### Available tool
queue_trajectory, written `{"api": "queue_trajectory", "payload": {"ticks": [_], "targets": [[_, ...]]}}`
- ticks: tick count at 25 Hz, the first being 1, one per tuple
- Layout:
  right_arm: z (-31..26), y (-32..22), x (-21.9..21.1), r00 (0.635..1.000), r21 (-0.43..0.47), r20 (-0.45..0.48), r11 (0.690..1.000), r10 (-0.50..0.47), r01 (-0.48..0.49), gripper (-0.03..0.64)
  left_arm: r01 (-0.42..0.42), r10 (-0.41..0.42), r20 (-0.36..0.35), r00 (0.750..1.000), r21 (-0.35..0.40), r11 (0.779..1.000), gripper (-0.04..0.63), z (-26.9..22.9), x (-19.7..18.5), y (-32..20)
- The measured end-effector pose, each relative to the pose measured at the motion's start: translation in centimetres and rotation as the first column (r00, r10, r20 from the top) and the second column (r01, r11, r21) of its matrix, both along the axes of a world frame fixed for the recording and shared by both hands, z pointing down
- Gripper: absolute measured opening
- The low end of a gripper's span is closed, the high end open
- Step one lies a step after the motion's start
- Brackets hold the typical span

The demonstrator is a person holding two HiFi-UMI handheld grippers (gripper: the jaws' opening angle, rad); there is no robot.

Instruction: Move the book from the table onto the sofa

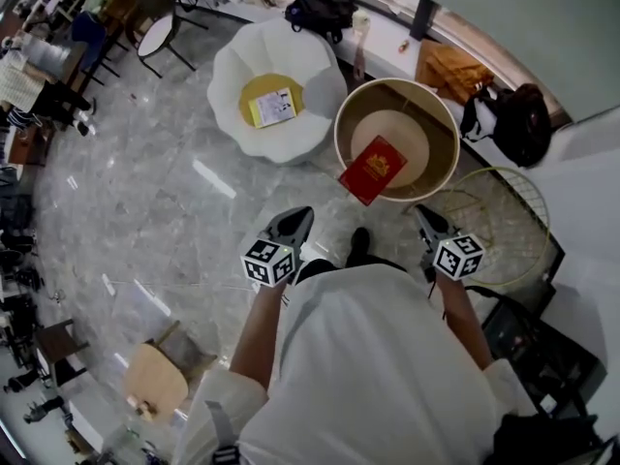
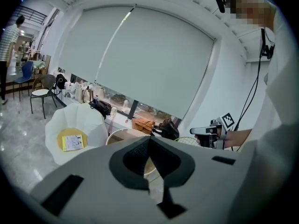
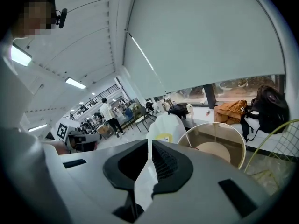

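Note:
A red book lies on the round wooden table, with its near corner over the rim. Left of the table stands the white petal-shaped sofa, which holds a yellow cushion and a white booklet. My left gripper hangs shut and empty over the floor, short of the sofa and table. My right gripper is also shut and empty, just short of the table's near rim. In the left gripper view the shut jaws hide the book; the sofa and the right gripper show. The right gripper view shows the table and the sofa.
A round yellow-green wire frame stands right of the table. A black backpack and an orange bag lie on the window ledge. A wooden stool is at the near left, with chairs at the far left.

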State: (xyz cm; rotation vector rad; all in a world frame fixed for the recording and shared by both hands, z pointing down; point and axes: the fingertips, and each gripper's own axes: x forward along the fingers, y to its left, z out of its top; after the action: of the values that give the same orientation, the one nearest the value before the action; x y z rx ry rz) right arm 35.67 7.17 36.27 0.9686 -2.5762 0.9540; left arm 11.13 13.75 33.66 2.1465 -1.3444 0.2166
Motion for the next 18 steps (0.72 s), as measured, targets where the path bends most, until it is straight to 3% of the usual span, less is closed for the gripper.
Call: {"api": "queue_trajectory", "payload": {"ticks": [11,18], "targets": [[3.0,-2.4,-0.4,1.0,-0.086,0.024,0.996,0.003,0.0,0.044,-0.026,0.027,0.012,1.0,-0.054,0.998,0.002,2.2,0.7,-3.8],[5.6,-3.4,-1.0,0.999,-0.138,-0.005,0.99,0.041,-0.042,0.044,-0.086,0.088,0.014,0.996,-0.095,0.992,0.002,5.5,-0.1,-6.9]]}}
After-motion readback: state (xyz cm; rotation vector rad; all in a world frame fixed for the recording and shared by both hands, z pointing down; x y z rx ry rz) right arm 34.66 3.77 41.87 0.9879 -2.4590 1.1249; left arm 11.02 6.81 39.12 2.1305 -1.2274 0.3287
